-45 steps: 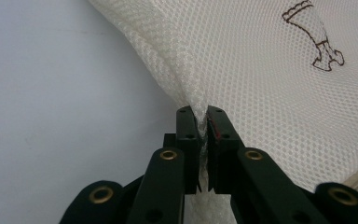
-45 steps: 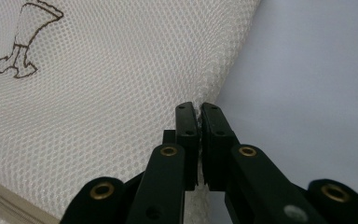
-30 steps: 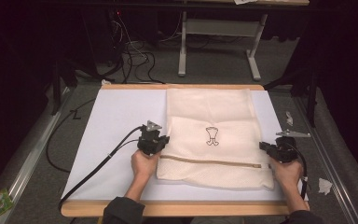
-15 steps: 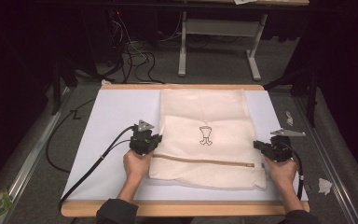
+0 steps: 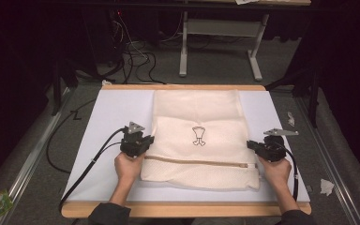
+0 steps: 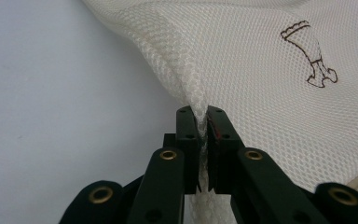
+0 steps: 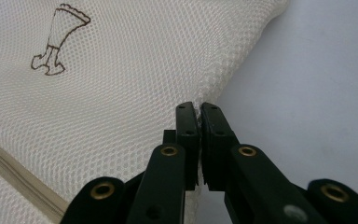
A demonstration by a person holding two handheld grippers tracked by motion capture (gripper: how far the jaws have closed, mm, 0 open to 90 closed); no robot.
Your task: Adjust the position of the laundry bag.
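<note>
A cream mesh bag [image 5: 198, 140] with a zipper [image 5: 197, 162] and a small brown emblem [image 5: 198, 136] lies on the white table mat [image 5: 112, 112], its far part folded over. My left gripper [image 5: 145, 140] is shut on the bag's left edge; the left gripper view shows the mesh bag [image 6: 261, 70] pinched between the jaws of my left gripper [image 6: 203, 112]. My right gripper [image 5: 251, 144] is shut on the bag's right edge, with the mesh bag [image 7: 121, 93] caught at the tips of my right gripper [image 7: 198, 108]. The person's hands hold both grippers from the near side.
The wooden table edge [image 5: 183, 209] runs along the near side. A black cable [image 5: 82, 173] trails from the left gripper over the mat's near left. Beyond the table stand a white desk frame [image 5: 220, 42] and floor cables [image 5: 136, 61]. Paper scraps [image 5: 326, 186] lie at right.
Both grippers have moved toward the near edge, drawing the pinched bag edges along. The bag's fold has shifted closer to the person.
</note>
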